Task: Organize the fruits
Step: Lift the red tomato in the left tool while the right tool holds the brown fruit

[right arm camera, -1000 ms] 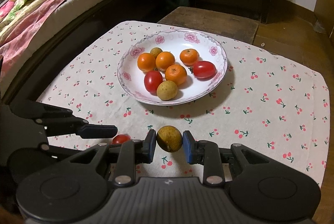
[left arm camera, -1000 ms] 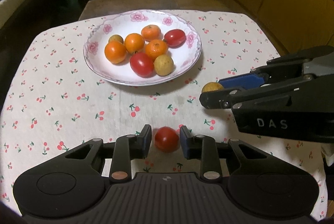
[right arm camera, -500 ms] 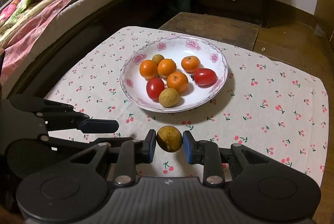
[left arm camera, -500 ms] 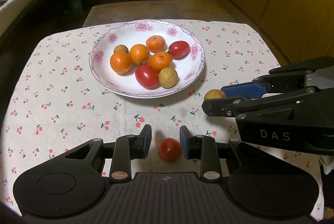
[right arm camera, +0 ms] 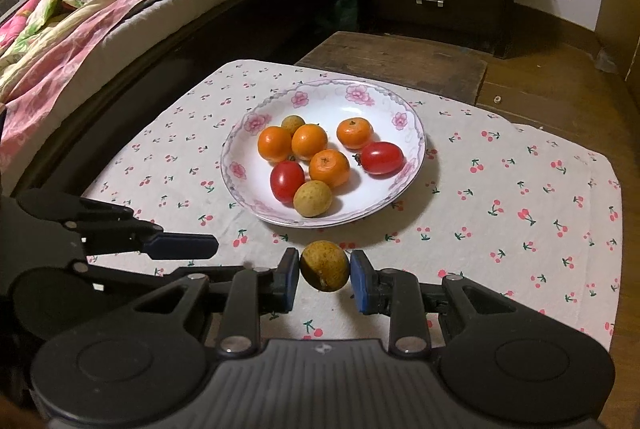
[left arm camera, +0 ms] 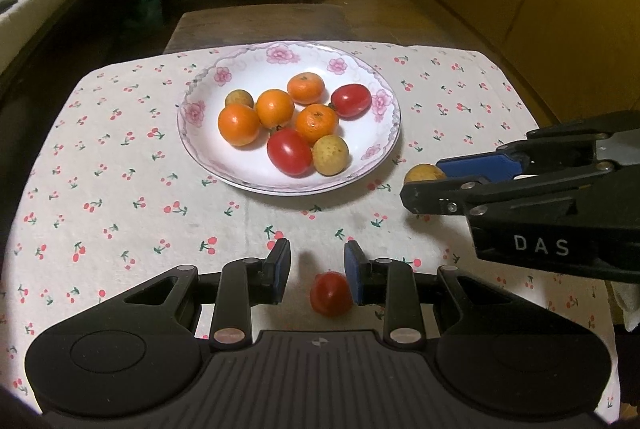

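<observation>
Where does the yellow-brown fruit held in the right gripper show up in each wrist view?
Left wrist view: the yellow-brown fruit peeks out at right of the plate, mostly hidden behind the right gripper.
Right wrist view: it sits bottom centre, clamped between the blue pads.
Shared landmark: the floral plate, just beyond the fruit in both views.

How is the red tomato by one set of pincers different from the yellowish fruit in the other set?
The red tomato is smooth and glossy; the yellow-brown fruit is dull and speckled. The tomato lies on the cherry-print tablecloth, off-centre between the left gripper pads, with a gap beside one of them. The yellow-brown fruit is clamped between both pads of the right gripper. Both are small, round, and outside the flowered plate.
</observation>
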`<state>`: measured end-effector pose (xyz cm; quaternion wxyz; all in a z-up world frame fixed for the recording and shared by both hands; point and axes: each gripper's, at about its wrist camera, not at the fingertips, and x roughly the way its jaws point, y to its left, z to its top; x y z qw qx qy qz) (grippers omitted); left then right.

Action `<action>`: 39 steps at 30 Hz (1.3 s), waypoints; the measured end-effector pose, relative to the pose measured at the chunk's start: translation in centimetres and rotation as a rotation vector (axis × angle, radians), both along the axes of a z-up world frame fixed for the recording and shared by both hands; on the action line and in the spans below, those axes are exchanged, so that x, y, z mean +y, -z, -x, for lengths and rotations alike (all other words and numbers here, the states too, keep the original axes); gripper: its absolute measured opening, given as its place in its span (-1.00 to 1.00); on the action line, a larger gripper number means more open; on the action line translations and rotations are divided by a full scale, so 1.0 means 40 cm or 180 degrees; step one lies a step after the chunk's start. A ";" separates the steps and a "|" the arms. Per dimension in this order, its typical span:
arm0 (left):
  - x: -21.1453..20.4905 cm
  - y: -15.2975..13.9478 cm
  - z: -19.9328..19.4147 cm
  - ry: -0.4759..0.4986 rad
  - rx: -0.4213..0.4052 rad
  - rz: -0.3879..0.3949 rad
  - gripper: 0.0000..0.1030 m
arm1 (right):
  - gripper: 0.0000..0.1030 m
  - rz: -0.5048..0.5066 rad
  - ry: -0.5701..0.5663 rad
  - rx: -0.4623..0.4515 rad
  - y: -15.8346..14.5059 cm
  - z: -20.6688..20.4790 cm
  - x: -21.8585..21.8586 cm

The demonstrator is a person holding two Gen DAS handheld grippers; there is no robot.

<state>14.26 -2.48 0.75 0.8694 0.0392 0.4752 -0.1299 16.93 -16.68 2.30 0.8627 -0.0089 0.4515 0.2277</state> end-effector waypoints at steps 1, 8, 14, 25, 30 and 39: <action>0.001 0.000 -0.002 -0.0003 -0.0002 0.0003 -0.27 | -0.32 -0.0003 0.0000 -0.0001 -0.001 0.000 0.000; 0.007 0.001 -0.002 -0.0003 0.0053 0.0030 -0.26 | -0.32 0.0002 -0.0006 -0.0006 -0.002 0.000 0.001; -0.010 0.028 0.004 0.0075 0.0126 0.0008 -0.20 | -0.32 0.0008 0.0010 0.0018 0.000 -0.003 -0.002; -0.015 0.058 0.021 0.0052 0.0176 -0.0055 -0.28 | -0.32 0.0001 -0.0001 0.0010 -0.004 0.002 -0.007; -0.018 0.063 0.016 0.0093 0.0181 -0.0061 -0.27 | -0.32 0.0007 0.0001 0.0017 -0.004 0.001 -0.006; -0.028 0.062 0.026 0.0112 0.0131 -0.0186 -0.32 | -0.32 0.0005 0.0002 0.0014 -0.005 0.000 -0.007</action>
